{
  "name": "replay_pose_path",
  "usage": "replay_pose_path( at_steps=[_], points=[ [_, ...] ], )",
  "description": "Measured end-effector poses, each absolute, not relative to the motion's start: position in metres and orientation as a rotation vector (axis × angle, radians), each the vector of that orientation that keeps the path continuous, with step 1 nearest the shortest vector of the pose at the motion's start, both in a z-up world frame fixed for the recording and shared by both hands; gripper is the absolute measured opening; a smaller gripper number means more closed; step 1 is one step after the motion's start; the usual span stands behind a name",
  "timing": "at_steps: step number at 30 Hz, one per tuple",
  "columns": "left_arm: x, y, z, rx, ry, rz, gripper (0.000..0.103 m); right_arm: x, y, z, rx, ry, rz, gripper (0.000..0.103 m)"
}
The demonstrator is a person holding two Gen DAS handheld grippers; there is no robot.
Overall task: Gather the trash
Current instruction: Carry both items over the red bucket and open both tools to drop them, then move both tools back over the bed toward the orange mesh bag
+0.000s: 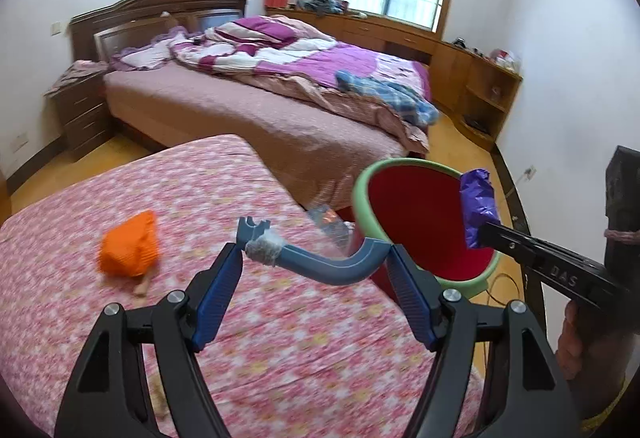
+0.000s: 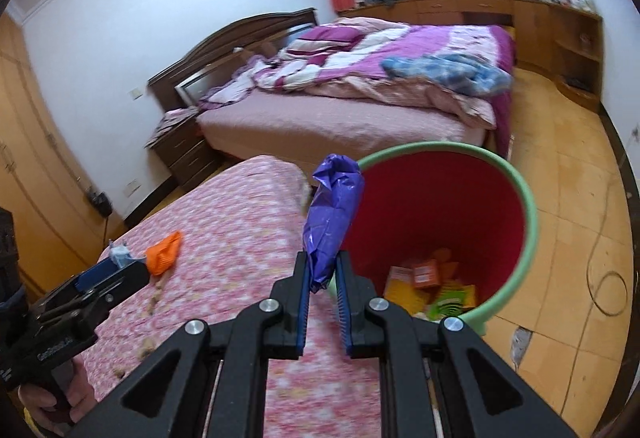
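Observation:
My left gripper (image 1: pixel 314 258) is shut on a curved blue plastic piece (image 1: pixel 320 264) with tape wrapped round one end, held above the pink floral mattress (image 1: pixel 260 338). My right gripper (image 2: pixel 322 270) is shut on a crumpled purple wrapper (image 2: pixel 334 214), held at the rim of the red bin with a green rim (image 2: pixel 532 214). The wrapper (image 1: pixel 478 204) and the bin (image 1: pixel 362 206) also show in the left wrist view. Orange and green packets (image 2: pixel 424 274) lie in the bin's bottom. An orange crumpled piece (image 1: pixel 130 244) lies on the mattress to the left.
A large bed with purple bedding (image 1: pixel 280 50) stands behind. A dark nightstand (image 1: pixel 80 114) is at the left, wooden cabinets (image 1: pixel 480 78) at the right. A cable (image 2: pixel 608 290) lies on the floor by the bin. Crumbs (image 2: pixel 154 298) lie on the mattress.

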State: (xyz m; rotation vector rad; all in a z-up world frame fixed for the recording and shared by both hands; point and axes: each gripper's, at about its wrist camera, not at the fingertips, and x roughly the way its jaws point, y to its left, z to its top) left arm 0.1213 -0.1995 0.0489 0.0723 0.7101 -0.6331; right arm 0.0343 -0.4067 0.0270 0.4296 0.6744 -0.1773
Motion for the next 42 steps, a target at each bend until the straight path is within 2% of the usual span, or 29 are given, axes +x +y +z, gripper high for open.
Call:
replay_pose_path(
  at_steps=[12,14,16,27,32,35,42],
  points=[
    [0.133,-0.276,0.030,0.147,0.740,-0.742,0.074,0.033,-0.474,-0.004,0.533,0.680,-0.284,0.020],
    [0.134,-0.286,0.026,0.162,0.740,-0.755,0.074,0.031,-0.479,-0.005,0.543,0.673,-0.290,0.022],
    [0.134,-0.296,0.024,0.174,0.741,-0.766,0.074,0.030,-0.483,-0.005,0.549,0.666,-0.295,0.027],
    [0.144,-0.352,0.001,0.235,0.781,-0.849,0.074,0.009,-0.502,-0.002,0.564,0.612,-0.334,0.033],
    [0.151,-0.364,-0.007,0.209,0.820,-0.867,0.076,0.009,-0.507,-0.004,0.564,0.614,-0.339,0.035],
    [0.152,-0.365,-0.008,0.198,0.813,-0.858,0.083,0.011,-0.509,-0.007,0.565,0.618,-0.344,0.037],
    [0.148,-0.358,-0.005,0.206,0.792,-0.845,0.083,0.010,-0.508,-0.011,0.574,0.625,-0.339,0.046]
  ],
)
